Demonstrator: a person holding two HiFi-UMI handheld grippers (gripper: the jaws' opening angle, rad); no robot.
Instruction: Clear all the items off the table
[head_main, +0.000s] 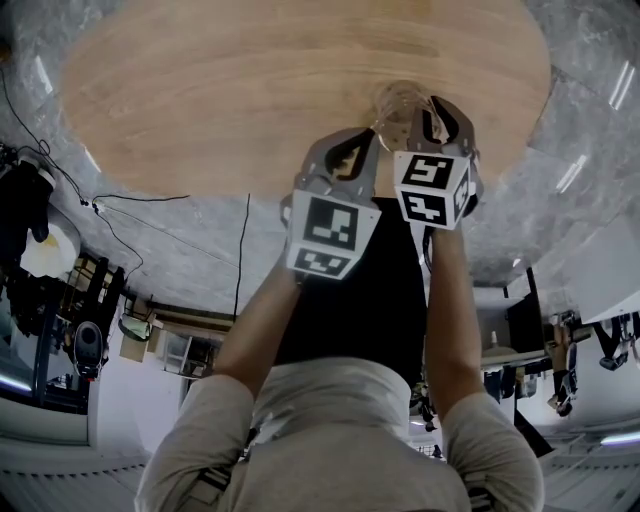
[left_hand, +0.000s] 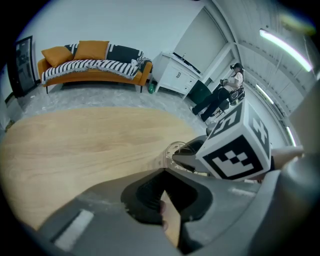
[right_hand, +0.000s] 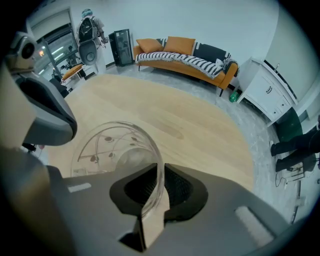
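Observation:
A clear glass with a leaf pattern stands near the round wooden table's near edge. My right gripper is shut on the glass, pinching its rim wall between the pads; the rest of the glass shows left of the jaws. My left gripper hovers just left of it, with its jaws closed together and nothing between them. From the left gripper view, the glass peeks out beside the right gripper's marker cube. No other item shows on the table.
An orange sofa with a striped blanket stands beyond the table, and a white cabinet is to its right. A person sits at the far right. Cables trail on the grey floor.

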